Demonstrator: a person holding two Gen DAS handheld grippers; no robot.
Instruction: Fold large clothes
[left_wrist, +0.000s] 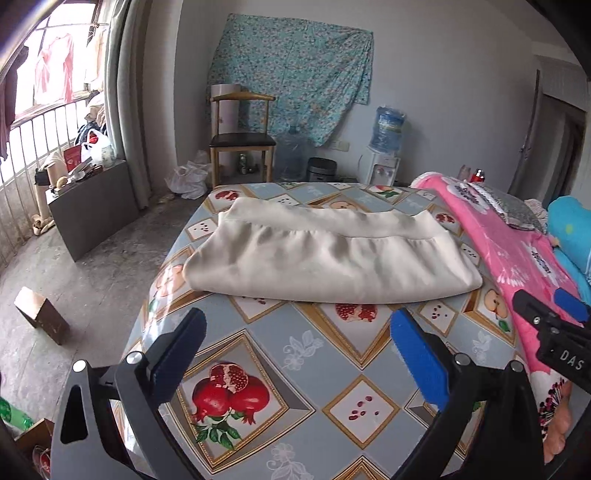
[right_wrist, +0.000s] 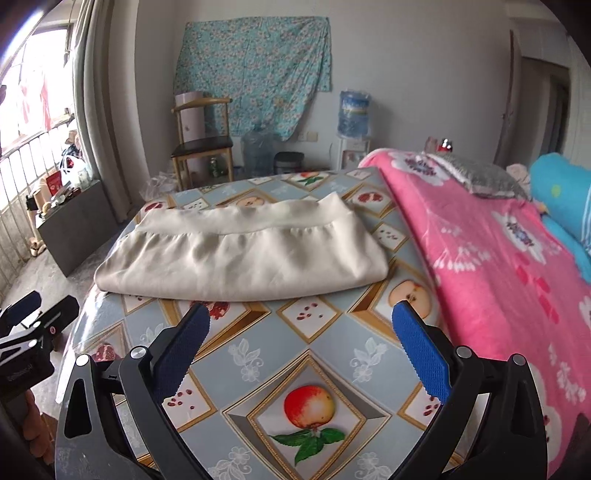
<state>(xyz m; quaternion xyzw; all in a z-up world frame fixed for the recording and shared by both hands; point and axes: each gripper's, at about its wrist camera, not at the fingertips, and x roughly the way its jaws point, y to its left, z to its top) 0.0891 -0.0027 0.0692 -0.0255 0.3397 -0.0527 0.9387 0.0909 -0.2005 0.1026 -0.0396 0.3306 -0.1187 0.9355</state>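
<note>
A cream garment (left_wrist: 328, 254) lies folded into a wide flat bundle on the fruit-patterned tablecloth (left_wrist: 280, 354), its gathered band toward the far side. It also shows in the right wrist view (right_wrist: 243, 254). My left gripper (left_wrist: 297, 325) is open and empty, hovering just short of the garment's near edge. My right gripper (right_wrist: 301, 317) is open and empty too, at the same near edge. The right gripper's body shows at the right edge of the left wrist view (left_wrist: 554, 328), and the left gripper's body shows at the left edge of the right wrist view (right_wrist: 33, 325).
A pink flowered blanket (right_wrist: 498, 251) borders the table on the right, with a grey cushion (right_wrist: 480, 177) and blue bedding (right_wrist: 561, 192) on it. A wooden chair (left_wrist: 242, 136), water bottles (left_wrist: 386, 129) and a dark cabinet (left_wrist: 92, 206) stand beyond. A cardboard box (left_wrist: 42, 314) lies on the floor at left.
</note>
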